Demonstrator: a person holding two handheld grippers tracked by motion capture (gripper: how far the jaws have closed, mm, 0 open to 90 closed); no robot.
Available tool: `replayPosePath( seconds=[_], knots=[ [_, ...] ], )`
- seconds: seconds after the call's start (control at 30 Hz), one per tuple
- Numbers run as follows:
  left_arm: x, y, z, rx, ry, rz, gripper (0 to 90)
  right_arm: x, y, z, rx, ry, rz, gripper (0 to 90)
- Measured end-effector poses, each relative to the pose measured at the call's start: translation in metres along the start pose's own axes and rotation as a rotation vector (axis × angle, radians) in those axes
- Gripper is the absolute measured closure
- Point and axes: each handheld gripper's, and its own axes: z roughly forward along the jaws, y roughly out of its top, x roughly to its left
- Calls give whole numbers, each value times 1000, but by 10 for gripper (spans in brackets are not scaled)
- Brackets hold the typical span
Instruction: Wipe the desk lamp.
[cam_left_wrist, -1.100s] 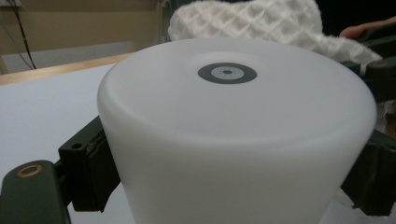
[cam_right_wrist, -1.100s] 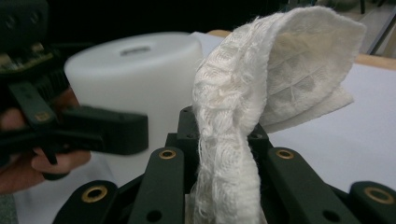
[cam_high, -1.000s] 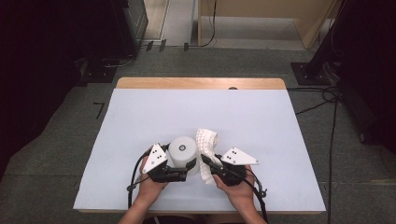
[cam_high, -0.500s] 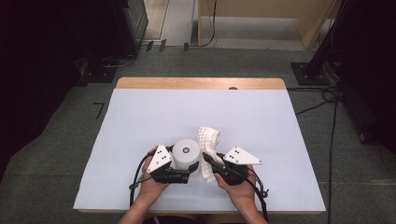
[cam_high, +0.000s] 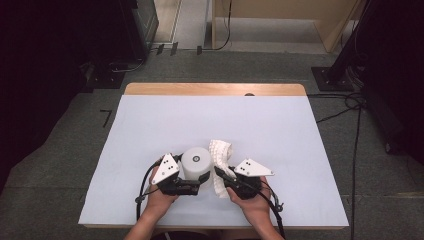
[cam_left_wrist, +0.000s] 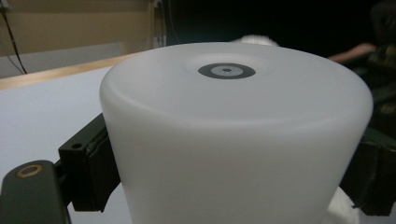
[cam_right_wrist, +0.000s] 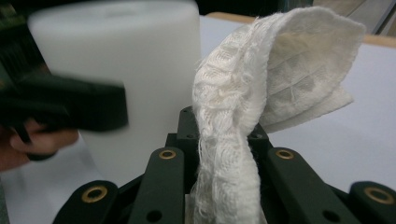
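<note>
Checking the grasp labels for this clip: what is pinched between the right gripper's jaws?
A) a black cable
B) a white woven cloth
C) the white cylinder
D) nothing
B: in the right gripper view the white woven cloth rises from between the closed jaws of the right gripper, while the white cylinder stands beside it.

Our two forearms come in over the near edge of the tabletop (cam_high: 150, 115), close together near its middle. Our left hand (cam_high: 159, 199) holds the left claw (cam_high: 192, 172), pointed to the right, its jaws spread wide with the pads pressing on both sides of what stands between them. Our right hand (cam_high: 250, 200) holds the right claw (cam_high: 220, 175), aimed up and left toward the other, its jaws pinched nearly together.
</note>
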Motion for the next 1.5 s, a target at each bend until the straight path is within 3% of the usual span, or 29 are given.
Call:
replayPosePath(
  seconds=[0.17,0.4,0.6,0.7,0.83,0.97,1.17,1.27,1.33,1.5],
  knots=[
    [0,-1,2,8,-4,1,91,2,6,-8,-40,-10,-16,757],
    [6,8,-9,-39,9,-8,91,4,-8,7,36,5,-15,757],
    [6,7,-8,-33,4,-7,91,5,-13,13,70,5,-13,757],
    [1,4,-4,-15,-24,4,91,2,-10,10,49,-3,-4,757],
    [-4,-1,4,16,-30,25,91,0,1,-3,-9,-21,-3,758],
    [-3,0,3,11,-23,20,91,0,9,-12,-55,-12,-6,757],
    [1,9,-7,-39,-14,4,91,1,-9,8,45,-2,-7,757],
    [0,8,-6,-40,-22,10,91,0,-14,13,71,2,-2,757],
    [-1,7,-4,-36,-34,12,91,0,-12,11,62,-8,-1,757],
    [-3,0,4,2,-19,40,91,-2,4,-6,-23,-9,-2,757]
  ],
)
